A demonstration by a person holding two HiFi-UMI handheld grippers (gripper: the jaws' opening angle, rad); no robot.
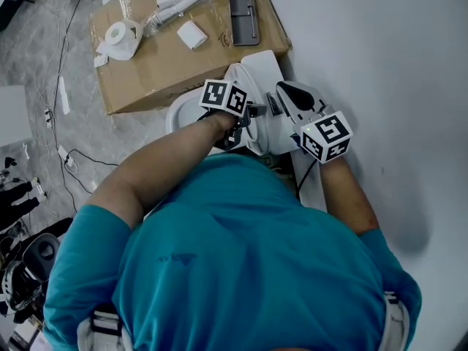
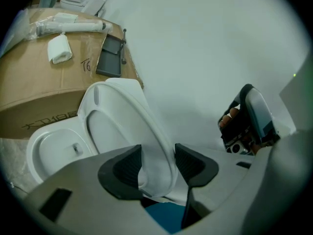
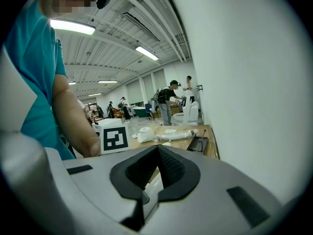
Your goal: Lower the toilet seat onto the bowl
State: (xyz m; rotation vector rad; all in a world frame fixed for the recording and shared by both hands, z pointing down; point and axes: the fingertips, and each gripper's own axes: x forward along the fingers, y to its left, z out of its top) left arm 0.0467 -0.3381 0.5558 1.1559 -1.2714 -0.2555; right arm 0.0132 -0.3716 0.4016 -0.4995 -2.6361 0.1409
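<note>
Toilet seat (image 2: 113,126) raised, between released jaws of left hand-held gripper (image 2: 157,156); right hand-held gripper (image 3: 157,150) clenched, empty.

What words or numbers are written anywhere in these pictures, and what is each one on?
"T6": handwritten on top of the cardboard box, as far as it can be made out.
Printed line on the box's side: too blurred to read.
Left marker cube and right marker cube: black-and-white square patterns, no words.
Nothing else is readable.

You can read "T6", written by hand, on top of the cardboard box (image 2: 39,89). Its side print is too blurry.
</note>
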